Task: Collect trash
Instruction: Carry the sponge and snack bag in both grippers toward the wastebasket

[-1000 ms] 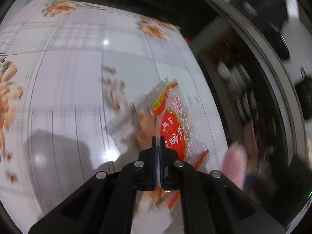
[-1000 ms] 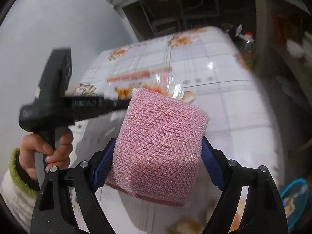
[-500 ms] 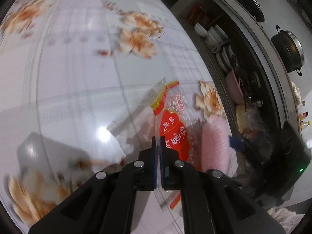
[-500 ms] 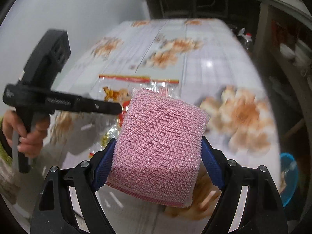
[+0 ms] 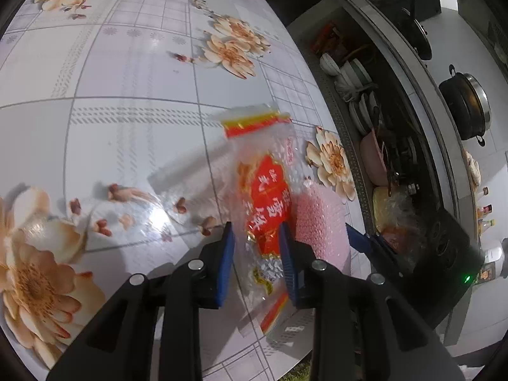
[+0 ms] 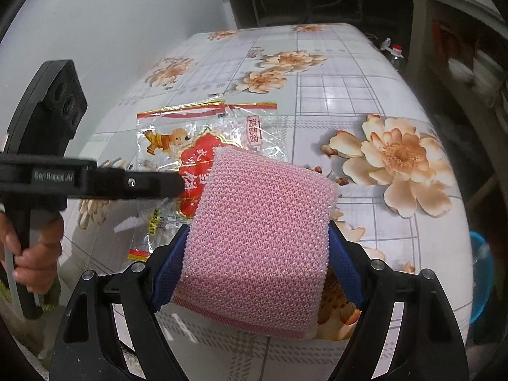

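Observation:
A clear snack wrapper with a red label (image 5: 266, 197) sits between the fingers of my left gripper (image 5: 255, 244), whose jaws now stand apart around it. In the right wrist view the wrapper (image 6: 203, 133) lies over the floral table, with my left gripper (image 6: 171, 184) reaching in from the left. My right gripper (image 6: 257, 247) is shut on a pink mesh sponge (image 6: 260, 238) and holds it above the table, just right of the wrapper. The sponge also shows in the left wrist view (image 5: 320, 219).
The table has a glossy floral cloth (image 5: 127, 73). Shelves with bowls and dishes (image 5: 358, 95) and a black pot (image 5: 466, 104) stand beyond its right edge. A blue bin (image 6: 481, 273) sits below the table's right edge. A white wall (image 6: 111, 31) is at the left.
My left gripper was shut on the wrapper and has opened; the wrapper has turned flatter between the fingers. Both grippers have moved over the table; the right still holds the sponge.

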The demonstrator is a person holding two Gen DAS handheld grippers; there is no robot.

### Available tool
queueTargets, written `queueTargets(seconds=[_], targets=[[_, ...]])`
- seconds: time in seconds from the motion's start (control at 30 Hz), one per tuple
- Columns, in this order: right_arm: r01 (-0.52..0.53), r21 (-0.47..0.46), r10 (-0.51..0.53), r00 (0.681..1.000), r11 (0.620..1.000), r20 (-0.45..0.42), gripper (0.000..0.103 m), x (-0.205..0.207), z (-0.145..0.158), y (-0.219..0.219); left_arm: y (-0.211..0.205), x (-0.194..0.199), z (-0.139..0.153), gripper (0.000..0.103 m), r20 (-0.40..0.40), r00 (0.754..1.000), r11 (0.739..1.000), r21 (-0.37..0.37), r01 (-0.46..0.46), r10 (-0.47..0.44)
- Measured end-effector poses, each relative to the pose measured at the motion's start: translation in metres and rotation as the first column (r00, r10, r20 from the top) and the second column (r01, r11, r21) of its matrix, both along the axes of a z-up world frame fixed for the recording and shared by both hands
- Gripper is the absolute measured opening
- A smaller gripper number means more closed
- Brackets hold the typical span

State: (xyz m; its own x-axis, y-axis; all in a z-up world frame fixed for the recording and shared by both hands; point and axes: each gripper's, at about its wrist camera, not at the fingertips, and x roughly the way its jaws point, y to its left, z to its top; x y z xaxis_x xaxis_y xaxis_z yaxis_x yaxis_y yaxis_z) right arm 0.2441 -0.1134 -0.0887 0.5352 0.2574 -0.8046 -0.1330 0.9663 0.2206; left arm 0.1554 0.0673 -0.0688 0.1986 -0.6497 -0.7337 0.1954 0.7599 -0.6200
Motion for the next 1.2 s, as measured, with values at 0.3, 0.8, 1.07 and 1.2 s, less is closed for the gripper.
queueTargets(seconds=[0.3,0.8,1.07,1.2], targets=[[0.029,0.041,-0.029,1.0,0.999,0.002,0.078,-0.005,0.003,-0.006,-0.004,-0.013,0.003,0.025,0.067,0.997,0.999,0.026,-0.031,0.029],[0.112,0.121,-0.114,0.993,0.986,0.009,0.077,-0.014,0.012,-0.028,-0.011,-0.02,0.023,0.006,0.191,0.982,0.998,0.057,-0.011,0.0],[0.145,0.147,-0.155,0.986,0.978,0.056,0.077,-0.024,0.031,-0.045,-0.022,-0.026,0.044,0.006,0.234,0.972,0.999,0.047,0.007,-0.018],[0.164,0.16,-0.177,0.982,0.973,0.071,0.077,-0.031,0.036,-0.053,-0.031,-0.029,0.05,0.006,0.249,0.968,0.998,0.053,0.021,-0.033]])
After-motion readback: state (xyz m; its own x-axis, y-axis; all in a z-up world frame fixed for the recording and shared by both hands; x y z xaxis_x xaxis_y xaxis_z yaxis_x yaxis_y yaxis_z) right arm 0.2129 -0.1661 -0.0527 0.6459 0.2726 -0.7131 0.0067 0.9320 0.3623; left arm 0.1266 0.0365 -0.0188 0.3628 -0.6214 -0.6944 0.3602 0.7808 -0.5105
